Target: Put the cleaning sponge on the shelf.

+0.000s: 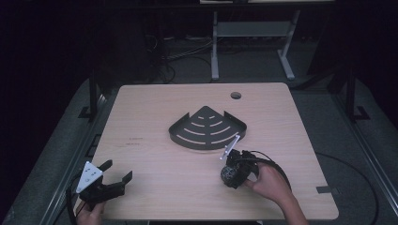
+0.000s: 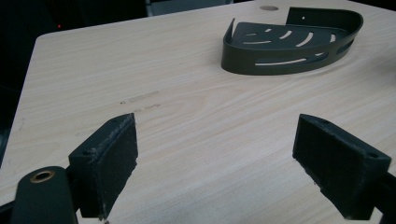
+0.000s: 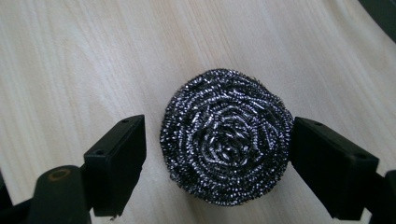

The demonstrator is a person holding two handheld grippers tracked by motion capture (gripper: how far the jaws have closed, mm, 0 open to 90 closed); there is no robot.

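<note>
A: Where's the scourer (image 3: 226, 137)?

B: Flat on the desk (image 1: 155, 187), between the jaws of the right claw (image 3: 219, 158). They stand apart; the right pad looks to be touching, the left one clear.

A: Advice?

B: Centre it, squeeze evenly, then lift toward the rack (image 1: 208, 128). The left claw (image 2: 217, 163) waits wide apart.

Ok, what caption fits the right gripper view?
Right gripper straddling a steel scourer on the table.
</note>
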